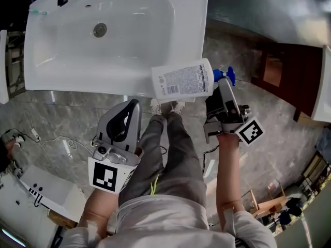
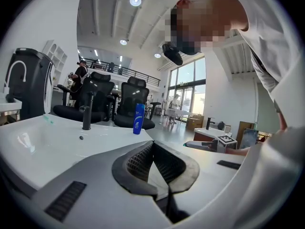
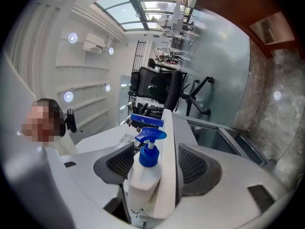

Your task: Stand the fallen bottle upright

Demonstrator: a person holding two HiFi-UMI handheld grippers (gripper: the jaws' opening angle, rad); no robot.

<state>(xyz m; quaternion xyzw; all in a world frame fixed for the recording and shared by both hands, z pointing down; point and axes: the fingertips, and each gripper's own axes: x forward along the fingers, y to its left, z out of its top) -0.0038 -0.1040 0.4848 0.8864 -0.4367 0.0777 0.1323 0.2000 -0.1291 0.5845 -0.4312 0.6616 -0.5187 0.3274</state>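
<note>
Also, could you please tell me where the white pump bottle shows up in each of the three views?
Head view: the white pump bottle lies sideways at the sink's front right corner, pump towards the right claw.
Left gripper view: I cannot make it out.
Right gripper view: low centre, between the jaws, blue pump up.
Shared landmark: the white sink, at left in the left gripper view, its rim beside the bottle in the right.

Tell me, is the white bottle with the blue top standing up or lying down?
Lying down. The white bottle lies sideways at the sink's front edge, blue pump pointing right, gripped by the right gripper.
</note>
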